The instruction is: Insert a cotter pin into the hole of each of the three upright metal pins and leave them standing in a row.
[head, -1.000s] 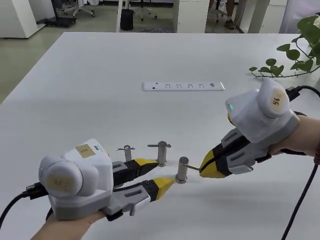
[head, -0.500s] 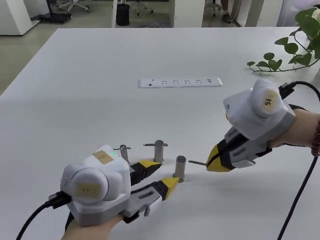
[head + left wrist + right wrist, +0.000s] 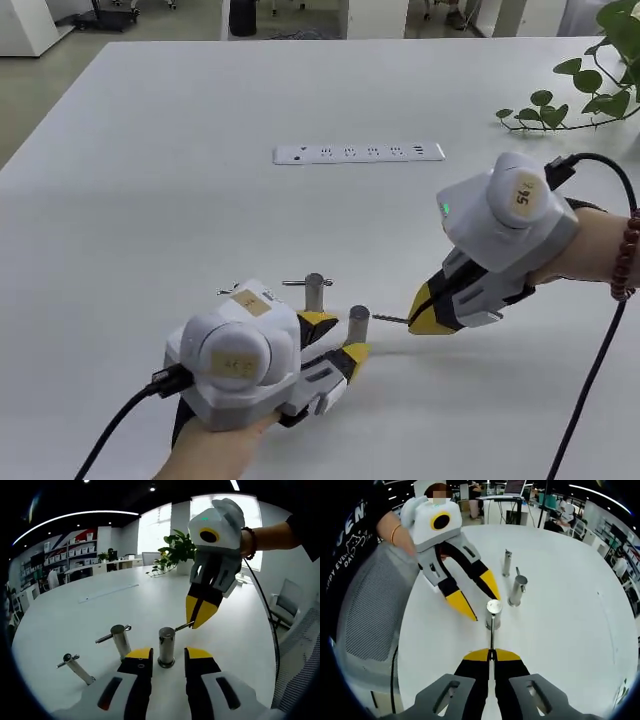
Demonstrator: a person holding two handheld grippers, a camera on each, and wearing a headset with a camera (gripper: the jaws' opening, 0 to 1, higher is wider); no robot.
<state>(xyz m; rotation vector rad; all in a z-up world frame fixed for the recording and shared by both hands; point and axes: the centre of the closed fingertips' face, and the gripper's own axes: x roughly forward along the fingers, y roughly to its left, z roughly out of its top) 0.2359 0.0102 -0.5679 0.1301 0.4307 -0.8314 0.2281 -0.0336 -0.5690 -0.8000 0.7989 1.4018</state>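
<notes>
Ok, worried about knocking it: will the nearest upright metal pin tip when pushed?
Probably tippy: the slim upright metal pin stands on a small foot. Likely rolls if felled, being round. The open left tongs flank it.

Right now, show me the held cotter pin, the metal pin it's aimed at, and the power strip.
cotter pin [image 3: 491, 634]: right gripper view, mid-shaft.
metal pin [image 3: 166, 645]: left gripper view, middle of body.
power strip [image 3: 360, 153]: head view, centre of top face.

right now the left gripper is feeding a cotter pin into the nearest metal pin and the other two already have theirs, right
Not the left gripper: the right gripper holds the cotter pin at the nearest metal pin, as the right gripper view shows. The rest is right.
</notes>
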